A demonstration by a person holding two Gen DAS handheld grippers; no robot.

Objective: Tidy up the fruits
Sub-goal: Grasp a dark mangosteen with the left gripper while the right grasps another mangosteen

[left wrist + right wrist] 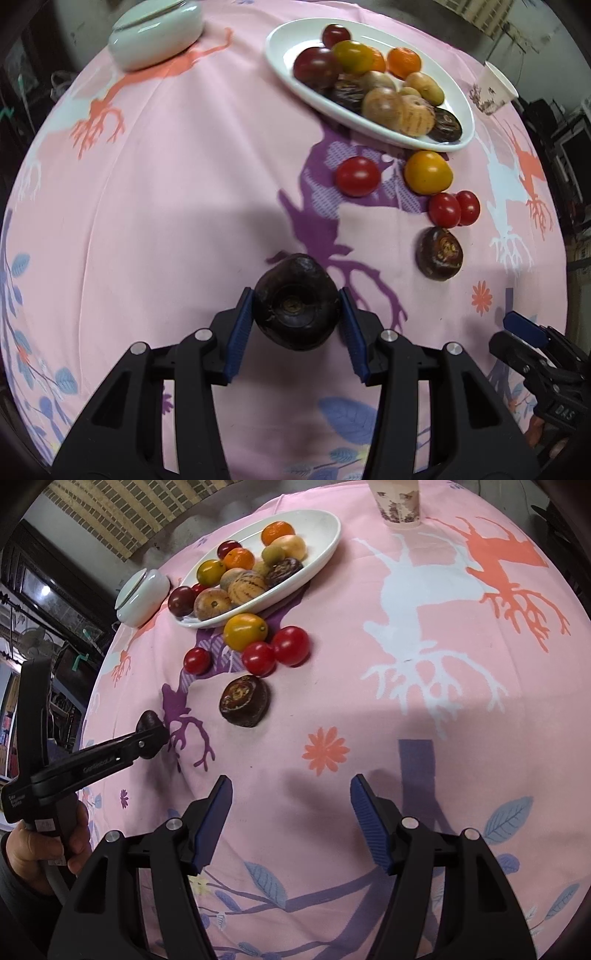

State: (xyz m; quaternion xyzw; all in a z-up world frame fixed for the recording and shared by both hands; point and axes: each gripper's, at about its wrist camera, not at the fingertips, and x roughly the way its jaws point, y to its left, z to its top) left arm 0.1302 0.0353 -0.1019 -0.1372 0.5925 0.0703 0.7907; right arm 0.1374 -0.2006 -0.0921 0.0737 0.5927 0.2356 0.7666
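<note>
My left gripper (296, 310) is shut on a dark water chestnut (295, 301), its blue pads against both sides, just above the pink cloth. It also shows in the right wrist view (149, 734). A white oval plate (288, 70) at the far right holds several fruits. On the cloth beside it lie three red tomatoes (357, 176), a yellow tomato (427, 172) and a second dark chestnut (439, 253). My right gripper (291, 816) is open and empty over bare cloth; the second chestnut (244, 700) lies ahead of it to the left.
A pale green lidded bowl (157, 33) stands at the far left. A paper cup (399, 502) stands at the far edge, right of the plate. The round table drops off on all sides.
</note>
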